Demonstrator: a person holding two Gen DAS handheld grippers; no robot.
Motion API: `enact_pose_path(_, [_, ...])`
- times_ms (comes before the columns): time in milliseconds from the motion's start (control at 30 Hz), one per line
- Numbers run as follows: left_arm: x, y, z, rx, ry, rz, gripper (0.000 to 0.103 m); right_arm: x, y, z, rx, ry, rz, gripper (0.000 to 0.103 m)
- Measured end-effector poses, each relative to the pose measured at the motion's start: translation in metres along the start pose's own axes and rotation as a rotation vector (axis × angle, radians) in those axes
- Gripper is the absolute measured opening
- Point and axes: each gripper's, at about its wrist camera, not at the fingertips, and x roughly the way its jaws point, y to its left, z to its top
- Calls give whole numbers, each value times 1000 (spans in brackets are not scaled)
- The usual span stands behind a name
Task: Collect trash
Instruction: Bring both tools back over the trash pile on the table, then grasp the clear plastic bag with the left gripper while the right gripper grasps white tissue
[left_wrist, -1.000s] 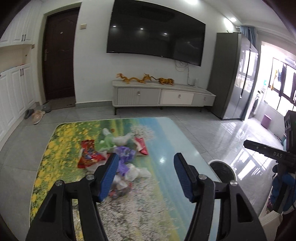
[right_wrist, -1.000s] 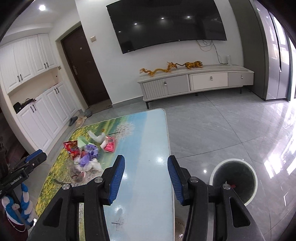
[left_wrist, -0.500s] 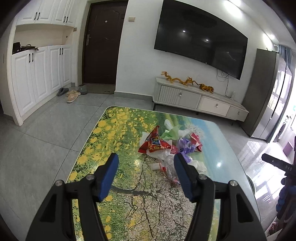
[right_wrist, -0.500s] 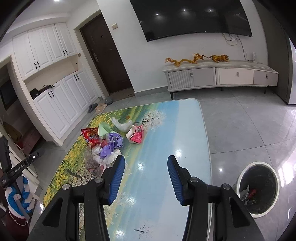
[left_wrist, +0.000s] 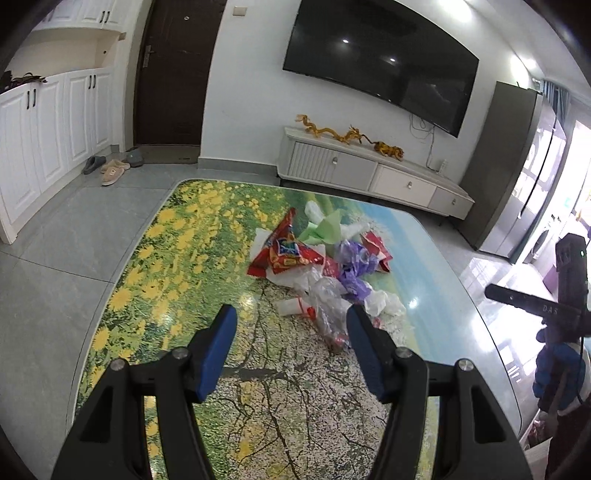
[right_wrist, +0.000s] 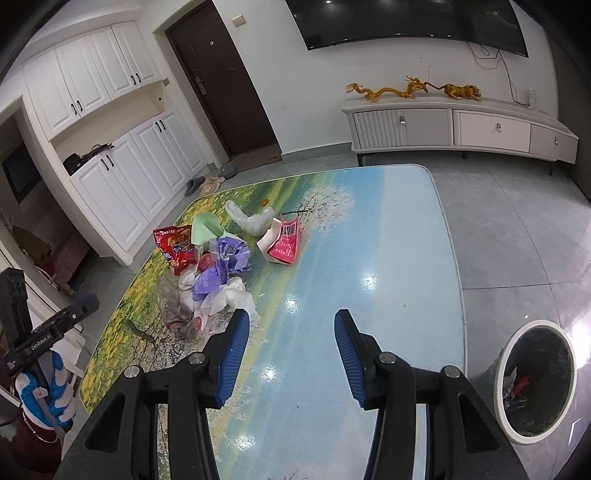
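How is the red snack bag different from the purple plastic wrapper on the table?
The red shiny snack bag lies fairly flat and has printed pictures; the crumpled purple plastic wrapper is scrunched into a lump with no clear picture. The red snack bag sits at the pile's edge on the side toward the white cupboards, while the purple wrapper sits in the middle among clear plastic. Both are trash on the table, untouched by either gripper.

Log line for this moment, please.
left gripper: open, empty | right gripper: open, empty | trash pile: on table | bin: on floor
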Motion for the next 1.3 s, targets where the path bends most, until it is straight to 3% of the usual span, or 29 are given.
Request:
enact_pose_path(233, [42,-17,-6,1,113,-134,55,37,23,7,-76,77,49,46])
enact_pose_path(400, [71,-18,-10,-5,183,-146,42,72,44,11,-140,148,86,46])
enact_pose_path(633, [96,-16,-10,-30,222,-171,40,117,56,19,-197,228,92,46])
enact_pose_path(833, [107,-13,-10,-48,244,-192,22,144,60,23,-223,285,101,46])
enact_pose_path(867, [107,-13,-11,-52,243,-196,20,147,60,22,-221,294,108,43])
enact_pose_path(900, [106,-13,-11,-55,240,-196,16,150,59,20,-216,305,118,33])
enact_pose_path(1000, [101,-11,-11,-59,226,-194,11,150,56,17,-204,315,135,15])
enact_pose_path(1300, [61,-7,-14,-62,164,-160,9,104,56,-3,-227,286,131,11])
